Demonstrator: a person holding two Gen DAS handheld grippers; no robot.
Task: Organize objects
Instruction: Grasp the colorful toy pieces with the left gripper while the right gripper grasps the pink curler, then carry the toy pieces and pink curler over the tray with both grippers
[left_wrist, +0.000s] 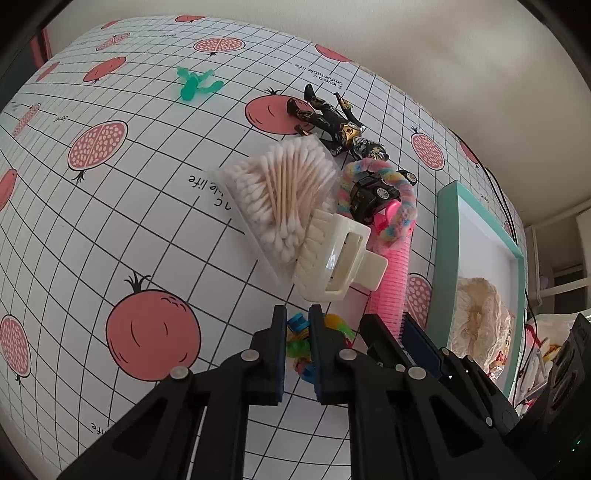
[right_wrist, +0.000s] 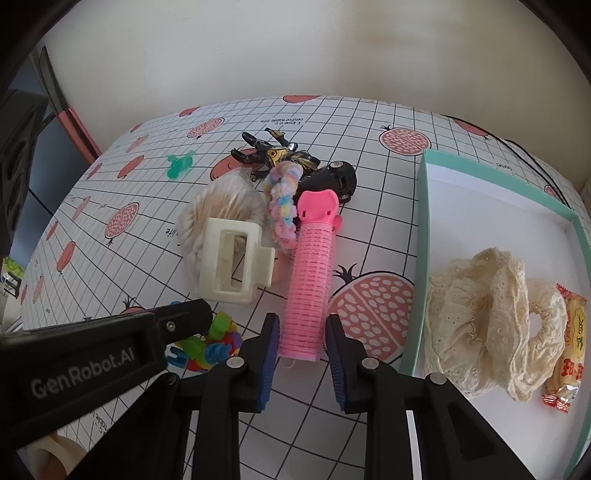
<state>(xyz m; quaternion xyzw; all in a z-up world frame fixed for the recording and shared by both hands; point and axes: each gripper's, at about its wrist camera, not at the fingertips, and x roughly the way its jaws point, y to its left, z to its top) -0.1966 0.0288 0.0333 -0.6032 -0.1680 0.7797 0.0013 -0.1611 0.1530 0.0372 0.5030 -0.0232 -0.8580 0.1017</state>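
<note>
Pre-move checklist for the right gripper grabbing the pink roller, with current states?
1. Right gripper jaws open, straddling the near end of the pink ribbed hair roller: ok.
2. Roller free of neighbours: not ok; the pastel fuzzy scrunchie touches its far end.
3. Left gripper out of the way: cannot tell; it sits close beside, around the colourful plastic links.
4. Drop spot in the teal-rimmed white tray: ok, far half bare.
5. Cream lace scrunchie and snack packet fill the near half: avoid.
</note>
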